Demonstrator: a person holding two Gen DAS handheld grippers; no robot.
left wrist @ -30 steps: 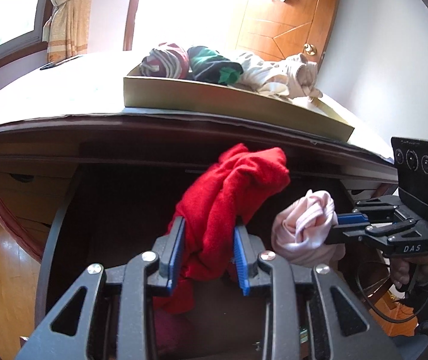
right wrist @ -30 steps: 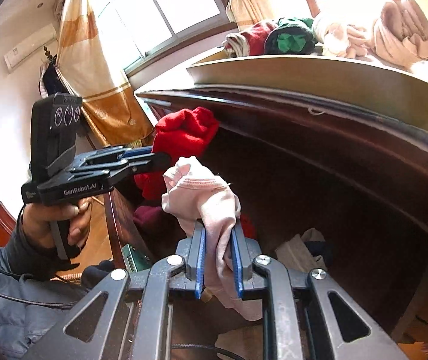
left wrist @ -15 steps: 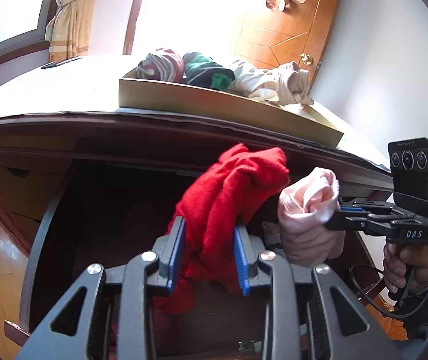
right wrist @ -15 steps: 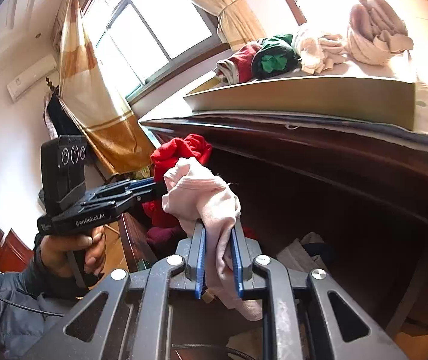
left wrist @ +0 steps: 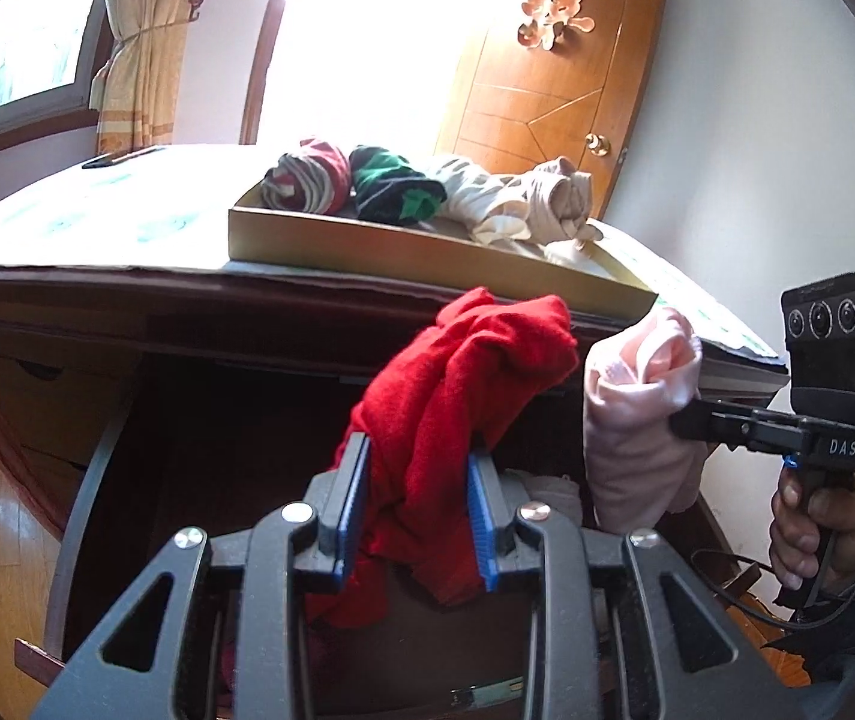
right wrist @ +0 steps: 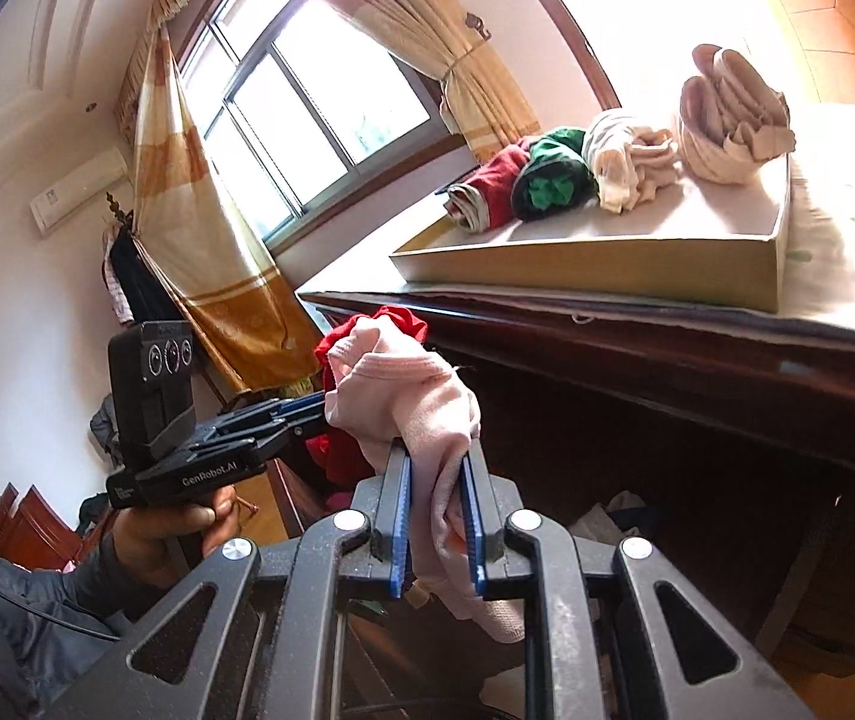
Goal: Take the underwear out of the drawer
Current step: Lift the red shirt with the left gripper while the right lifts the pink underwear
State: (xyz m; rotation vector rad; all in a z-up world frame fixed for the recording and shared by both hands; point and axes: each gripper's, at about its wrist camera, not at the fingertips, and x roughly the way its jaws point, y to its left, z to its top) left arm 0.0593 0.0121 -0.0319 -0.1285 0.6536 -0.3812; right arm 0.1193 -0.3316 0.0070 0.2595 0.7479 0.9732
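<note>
My left gripper [left wrist: 418,468] is shut on a red piece of underwear [left wrist: 463,384], which bunches above the blue pads and hangs below them over the open dark drawer [left wrist: 199,432]. My right gripper [right wrist: 436,474] is shut on a pale pink piece of underwear [right wrist: 409,390], held up beside the red one [right wrist: 391,318]. In the left wrist view the pink piece [left wrist: 637,420] hangs at the right from the right gripper [left wrist: 676,417], level with the desk's edge. More clothes [right wrist: 619,510] lie deep in the drawer.
A shallow cardboard tray [left wrist: 427,252] on the desk top holds several rolled garments [left wrist: 403,192]. The dark wooden desk [right wrist: 667,348] overhangs the drawer. A wooden door [left wrist: 547,90] stands behind, curtains and a window [right wrist: 307,102] at the left. A person's hand [left wrist: 811,534] grips the right handle.
Both grippers have risen with their garments. The pink piece has come up from inside the drawer to the desk's edge. More of the tray's inside shows in the right wrist view.
</note>
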